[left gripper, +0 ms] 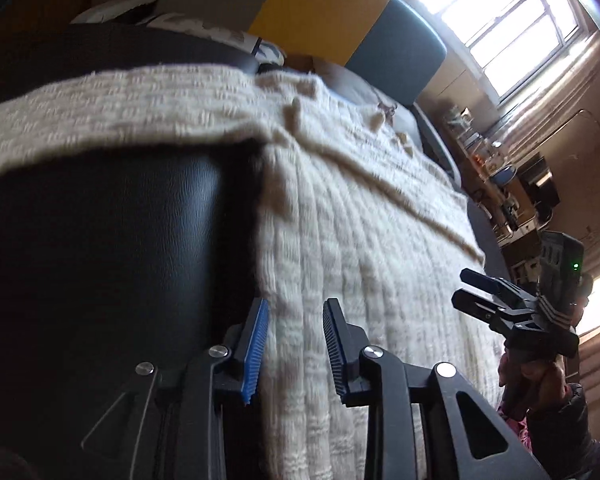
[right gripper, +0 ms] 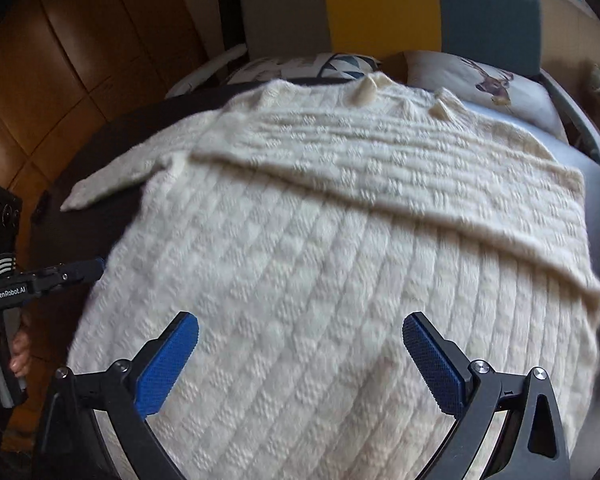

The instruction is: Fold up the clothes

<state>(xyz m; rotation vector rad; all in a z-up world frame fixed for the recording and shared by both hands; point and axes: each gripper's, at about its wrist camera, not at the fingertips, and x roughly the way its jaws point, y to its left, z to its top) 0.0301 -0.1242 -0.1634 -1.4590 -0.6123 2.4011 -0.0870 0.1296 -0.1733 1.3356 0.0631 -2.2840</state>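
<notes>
Now: cream knit sweater (right gripper: 340, 248) lies spread flat on a dark table (left gripper: 100, 220), body ribs running toward me, one sleeve (right gripper: 400, 168) folded across the chest from the right edge toward the left. The other sleeve (right gripper: 112, 184) still sticks out to the left over the dark top.

My right gripper (right gripper: 300, 360) hangs over the hem end of the sweater, jaws spread wide, blue pads (right gripper: 168, 360) facing each other with nothing between them but knit below. Whether the tips touch the fabric I cannot tell. In the left wrist view the same tool (left gripper: 470, 288) shows at the sweater's far edge, held by my hand (left gripper: 540, 380).

My left gripper (left gripper: 296, 340) sits at the sweater's left edge, where knit meets bare table. Jaws part-open, a moderate gap, one pad (left gripper: 256, 344) over the dark top, the other over the knit. Nothing gripped. From the right wrist view it (right gripper: 98, 268) pokes in from the left, tips just at the sweater's side edge, below the loose sleeve.

Beyond the collar: patterned pillows (right gripper: 480, 84) and a headboard (right gripper: 380, 4) in grey, yellow and teal panels. Wood cabinet doors (right gripper: 80, 60) on the left, bright window (left gripper: 500, 20) on the right. Both views slightly blurred.
</notes>
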